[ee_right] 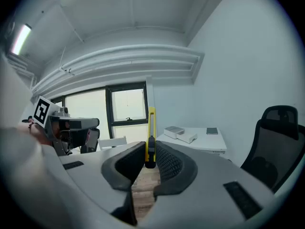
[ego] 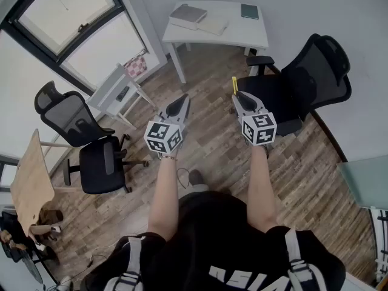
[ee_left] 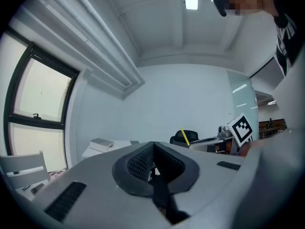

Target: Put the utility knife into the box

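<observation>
Far left: a light plywood chair [ego: 27, 174] stands by the window, seen from above.
Left chair: a black mesh office chair on castors [ego: 82, 135] stands on the brown wooden plank floor [ego: 206, 144], just beside the plywood chair.
Side table: a small white side table [ego: 115, 93] stands near the window, with a few small dark things on it that are too small to name.
Your left gripper: the left gripper [ego: 183, 97] [ee_left: 152, 148] is held out over the floor. Its two black ribbed pads [ee_left: 139, 162] press one against the other and nothing is between them.
Desk: a white rectangular desk [ego: 242, 32] stands against the wall ahead of both grippers, well apart from them.
Boxes: a white flat box with a grey top [ego: 188, 14] [ee_right: 174, 130] lies at the left end of the desk, and a lower cream-white box [ego: 212, 25] [ee_right: 189, 137] touches it on the right. You cannot tell if either one is open.
Your right gripper: the right gripper [ego: 236, 94] [ee_right: 148, 149] is held at the same height as the left one. Its jaws are clamped on the knife.
Task thing: the yellow utility knife with a black slider [ego: 234, 85] [ee_right: 151, 128] stands upright between the right pads, and its yellow end sticks out beyond the tips. It is in the air, far from the boxes.
Notebook: a dark green notebook [ego: 249, 11] lies at the right end of the desk.
Right chair: a large black office chair with armrests [ego: 303, 83] [ee_right: 279, 147] stands just beside the right gripper, near the desk.
</observation>
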The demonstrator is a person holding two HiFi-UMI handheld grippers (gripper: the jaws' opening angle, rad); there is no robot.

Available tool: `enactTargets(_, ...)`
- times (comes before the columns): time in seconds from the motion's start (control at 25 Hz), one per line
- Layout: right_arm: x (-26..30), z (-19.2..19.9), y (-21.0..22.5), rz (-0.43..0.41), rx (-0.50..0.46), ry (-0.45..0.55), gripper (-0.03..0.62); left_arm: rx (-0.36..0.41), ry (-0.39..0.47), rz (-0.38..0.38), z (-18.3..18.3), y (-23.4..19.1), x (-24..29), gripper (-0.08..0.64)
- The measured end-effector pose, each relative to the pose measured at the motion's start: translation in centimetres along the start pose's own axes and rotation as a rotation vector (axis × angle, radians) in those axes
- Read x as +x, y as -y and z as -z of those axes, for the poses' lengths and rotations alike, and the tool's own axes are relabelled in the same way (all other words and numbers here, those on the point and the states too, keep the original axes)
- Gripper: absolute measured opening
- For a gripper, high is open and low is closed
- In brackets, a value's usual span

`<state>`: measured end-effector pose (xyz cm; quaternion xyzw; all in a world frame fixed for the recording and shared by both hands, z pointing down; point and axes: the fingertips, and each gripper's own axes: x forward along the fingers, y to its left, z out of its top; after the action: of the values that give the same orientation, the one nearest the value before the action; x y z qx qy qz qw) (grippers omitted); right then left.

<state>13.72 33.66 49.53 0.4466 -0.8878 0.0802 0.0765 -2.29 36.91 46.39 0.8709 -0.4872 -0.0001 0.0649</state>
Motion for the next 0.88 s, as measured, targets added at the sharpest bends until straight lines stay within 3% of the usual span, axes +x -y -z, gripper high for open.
enactTargets(0.88, 4.6, 1.5, -4.5, 0.054, 0.008, -0.062, 0.081, -0.012, -0.008, 0.055, -0.2, -5.9, -2.5, 0.025)
